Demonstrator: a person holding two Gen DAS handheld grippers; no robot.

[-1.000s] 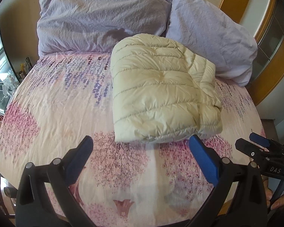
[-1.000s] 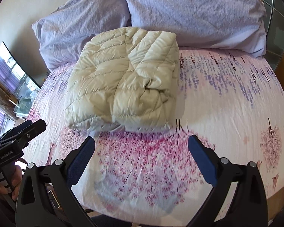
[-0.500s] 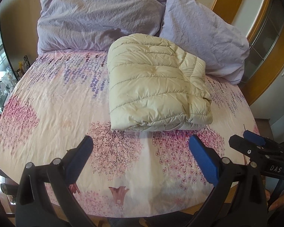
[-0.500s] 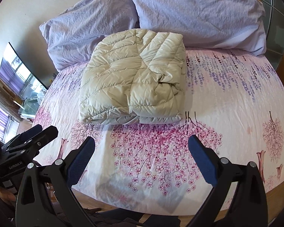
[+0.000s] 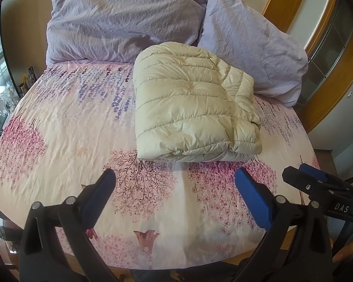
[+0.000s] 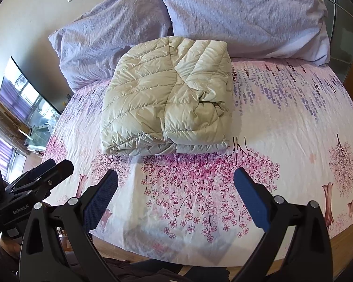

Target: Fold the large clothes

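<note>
A cream quilted puffer jacket (image 5: 193, 115) lies folded into a thick rectangle on the floral bed sheet (image 5: 70, 127), near the pillows. It also shows in the right wrist view (image 6: 167, 108). My left gripper (image 5: 176, 192) is open and empty, held back over the near edge of the bed, apart from the jacket. My right gripper (image 6: 176, 192) is open and empty too, also back from the jacket. Each gripper shows at the side of the other's view: the right one (image 5: 317, 188) and the left one (image 6: 35, 178).
Two lilac pillows (image 5: 120, 21) (image 5: 251, 47) lean at the head of the bed, right behind the jacket. A wooden door frame (image 5: 284, 2) stands at the right. A glass cabinet (image 6: 28, 103) stands left of the bed. The bed's wooden front edge (image 6: 176, 262) is below me.
Both grippers have pulled back from the jacket toward the foot of the bed, so the jacket looks smaller and farther. The jacket itself has not moved. Both stay open.
</note>
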